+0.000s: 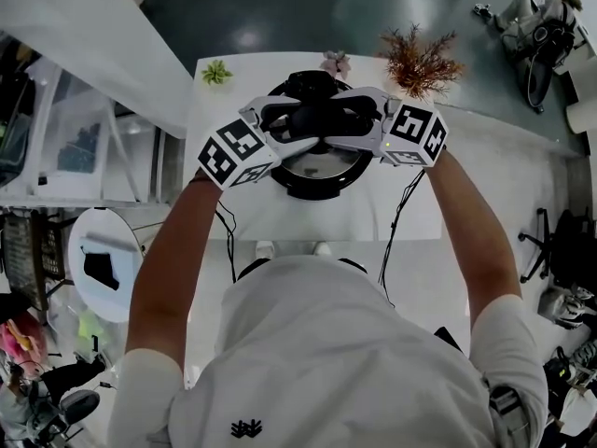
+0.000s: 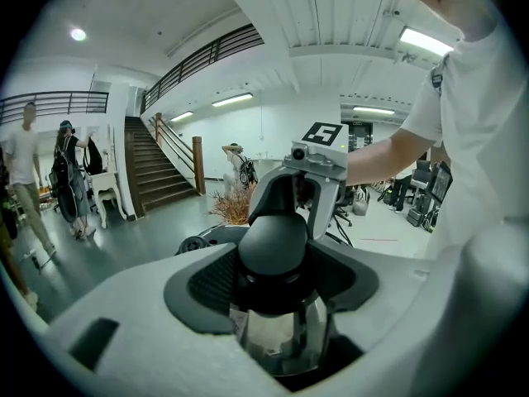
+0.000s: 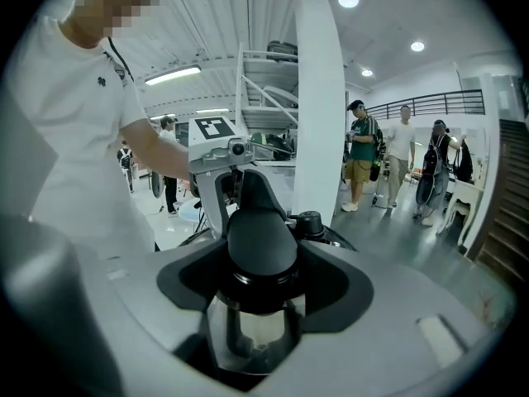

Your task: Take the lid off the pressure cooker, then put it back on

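The pressure cooker [image 1: 315, 174] stands on the white table [image 1: 233, 215], its steel lid [image 1: 317, 161] seated on the pot. Across the lid runs a long black handle [image 1: 317, 127]. My left gripper [image 1: 291, 124] grips the handle's left end and my right gripper [image 1: 353, 124] grips its right end, facing each other. In the left gripper view the rounded black handle end [image 2: 273, 242] fills the gap between the pads, steel lid [image 2: 281, 329] below. The right gripper view shows the same: handle end [image 3: 260, 238] pressed between the pads over the lid [image 3: 248, 337].
Along the table's far edge stand a small green plant [image 1: 216, 71], a pink one [image 1: 334, 62] and a brown dried bunch [image 1: 420, 59]. A round white side table [image 1: 103, 261] is at the left. Several people stand in the hall; a staircase [image 2: 153, 172] rises behind.
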Demonstrator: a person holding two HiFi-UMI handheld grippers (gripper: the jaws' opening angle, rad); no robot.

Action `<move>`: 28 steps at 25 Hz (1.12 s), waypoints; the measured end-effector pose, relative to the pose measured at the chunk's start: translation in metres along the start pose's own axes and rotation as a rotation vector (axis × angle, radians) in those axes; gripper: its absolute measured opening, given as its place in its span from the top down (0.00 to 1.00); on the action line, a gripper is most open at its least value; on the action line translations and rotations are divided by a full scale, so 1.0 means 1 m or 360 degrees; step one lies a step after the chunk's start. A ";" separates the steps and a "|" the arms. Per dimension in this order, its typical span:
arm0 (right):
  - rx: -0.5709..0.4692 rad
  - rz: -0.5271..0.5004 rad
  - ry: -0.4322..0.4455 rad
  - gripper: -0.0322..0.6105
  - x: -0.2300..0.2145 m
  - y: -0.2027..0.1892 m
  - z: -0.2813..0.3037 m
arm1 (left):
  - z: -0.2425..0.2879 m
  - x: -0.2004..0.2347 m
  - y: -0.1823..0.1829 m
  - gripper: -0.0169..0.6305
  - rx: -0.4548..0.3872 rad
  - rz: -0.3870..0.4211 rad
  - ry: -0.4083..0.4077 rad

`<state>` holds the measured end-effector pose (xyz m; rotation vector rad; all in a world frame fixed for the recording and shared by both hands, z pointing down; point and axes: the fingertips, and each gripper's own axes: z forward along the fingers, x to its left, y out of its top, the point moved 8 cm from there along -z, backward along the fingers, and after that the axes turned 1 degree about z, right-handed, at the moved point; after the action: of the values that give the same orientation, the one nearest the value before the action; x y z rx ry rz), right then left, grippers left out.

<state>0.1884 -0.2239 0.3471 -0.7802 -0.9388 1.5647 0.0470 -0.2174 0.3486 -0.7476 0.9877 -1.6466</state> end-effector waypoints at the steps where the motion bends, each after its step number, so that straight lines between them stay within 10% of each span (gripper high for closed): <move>1: 0.0000 0.0004 -0.0003 0.51 0.000 0.000 0.000 | 0.000 0.000 0.000 0.55 0.0002 0.0002 0.0000; 28: -0.0024 -0.0161 0.0074 0.51 0.050 0.100 0.028 | -0.113 -0.021 0.018 0.56 -0.0142 0.0019 0.0090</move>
<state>0.1086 -0.1877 0.2714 -0.7649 -0.9427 1.4478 -0.0350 -0.1722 0.2796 -0.7567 1.1099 -1.6296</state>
